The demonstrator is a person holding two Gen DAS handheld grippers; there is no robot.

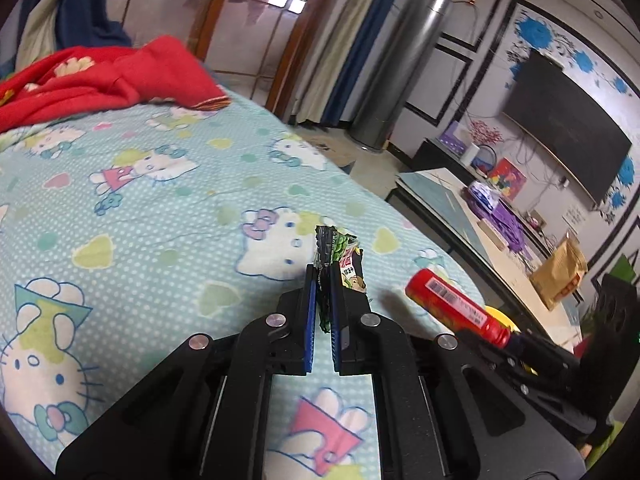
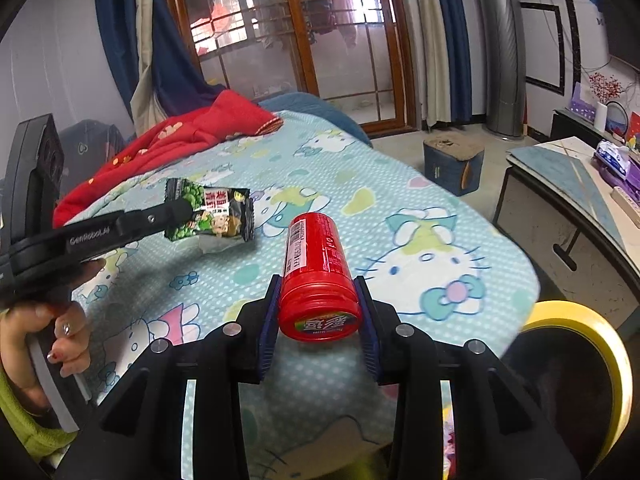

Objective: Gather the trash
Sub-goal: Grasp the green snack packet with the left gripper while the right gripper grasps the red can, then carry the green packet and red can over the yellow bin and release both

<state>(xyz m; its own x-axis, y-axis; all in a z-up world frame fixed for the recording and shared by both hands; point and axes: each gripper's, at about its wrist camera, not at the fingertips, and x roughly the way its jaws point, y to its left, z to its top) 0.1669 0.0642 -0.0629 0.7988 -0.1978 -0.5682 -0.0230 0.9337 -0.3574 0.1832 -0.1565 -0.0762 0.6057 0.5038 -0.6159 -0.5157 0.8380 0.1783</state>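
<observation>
In the left wrist view, the left gripper (image 1: 323, 280) sits low in the middle of the frame. Its two black fingers with blue pads are squeezed tight on a crinkly snack wrapper (image 1: 336, 256). The wrapper is thin and shiny, black with green peas printed on it, and it sticks up past the fingertips. To the right of it is a smooth red plastic bottle (image 1: 456, 306) with a white barcode label.

In the right wrist view, the right gripper (image 2: 318, 296) is low in the middle. Its blue pads press on both sides of the round red bottle near its flat cap end, so it is gripping the bottle. The bottle points away, up the frame. The wrapper shows at middle left, pinched in the other gripper.

Under both is a soft bed sheet (image 2: 420, 240), light blue with white dots and cartoon cats. A rumpled red blanket (image 2: 192, 136) lies at the upper left. A round bin with a yellow rim (image 2: 592, 344) sits at the lower right.
</observation>
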